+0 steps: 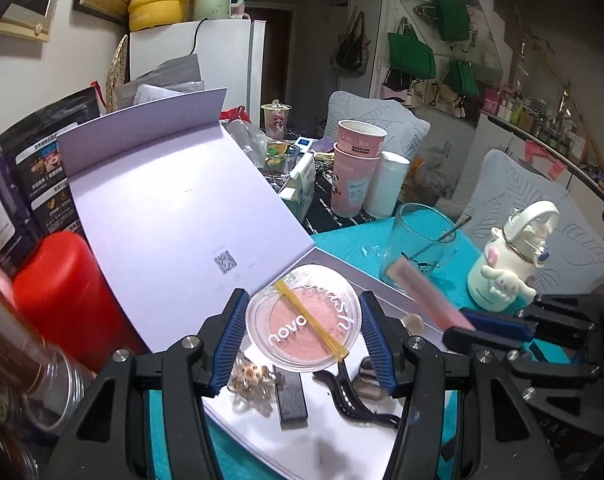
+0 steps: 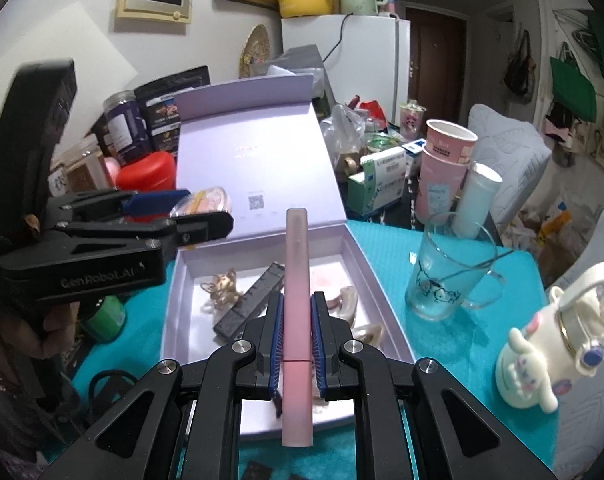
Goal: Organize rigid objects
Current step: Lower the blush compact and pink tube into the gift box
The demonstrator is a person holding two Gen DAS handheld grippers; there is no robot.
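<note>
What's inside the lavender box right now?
Inside the lavender box: a gold hair clip, a dark flat bar, a black comb and pale claw clips. The right gripper and its pink stick hide the middle.

- Left gripper: black plastic frame with triangular cut-outs, and two fingers lined with ribbed blue pads.
- Round silver screws at each joint of the frame.
- Seen from the side, the left gripper's black body carries pale raised lettering reading "GenRobot.AI".
- A hand wraps the left gripper's black handle; a dark patterned sleeve shows at the picture's edge.
- Right gripper: the same black frame, silver screws and ribbed blue pads.
</note>
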